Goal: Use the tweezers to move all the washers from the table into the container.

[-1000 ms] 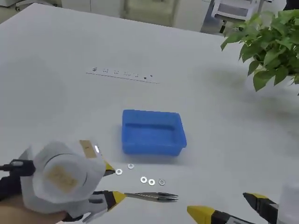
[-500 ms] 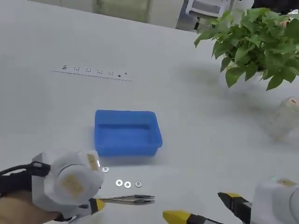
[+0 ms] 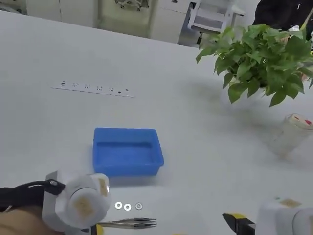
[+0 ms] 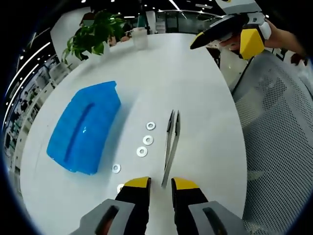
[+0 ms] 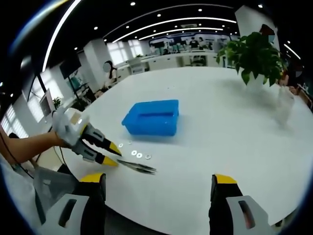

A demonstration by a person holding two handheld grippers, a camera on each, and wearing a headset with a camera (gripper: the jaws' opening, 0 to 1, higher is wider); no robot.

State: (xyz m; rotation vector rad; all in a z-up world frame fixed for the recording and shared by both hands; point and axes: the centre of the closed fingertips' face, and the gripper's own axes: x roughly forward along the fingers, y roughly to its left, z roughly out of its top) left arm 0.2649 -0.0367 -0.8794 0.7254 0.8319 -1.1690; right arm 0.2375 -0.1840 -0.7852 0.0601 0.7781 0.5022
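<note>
Left gripper (image 4: 161,184): fingers (image 4: 137,183) a little apart, not clamped. The handle end of the tweezers (image 4: 170,142) lies in the gap between their yellow tips, with table showing on either side of it, so nothing is gripped yet. The tweezers lie flat on the white table (image 4: 195,88). Their long axis runs almost straight out from the left fingers along the gripper's own line, points aimed away toward the right gripper's side. Closing here looks likely to catch the handle end. Just beside the tweezers, three washers (image 4: 147,140) sit in a row parallel to them, with two more nearer the gripper. Beyond the washers is the blue container (image 4: 85,127), which looks empty. Right gripper (image 5: 159,182): fingers spread wide, holding nothing, well apart from the tweezers, so the left is clearly the nearer one. Against a second ago, the head view has swung up and right, bringing in the potted plant (image 3: 264,58) and a clear jar (image 3: 292,133); that is camera movement. The tweezers lie against the washer row as before, and the left fingers remain at the handle end.
</note>
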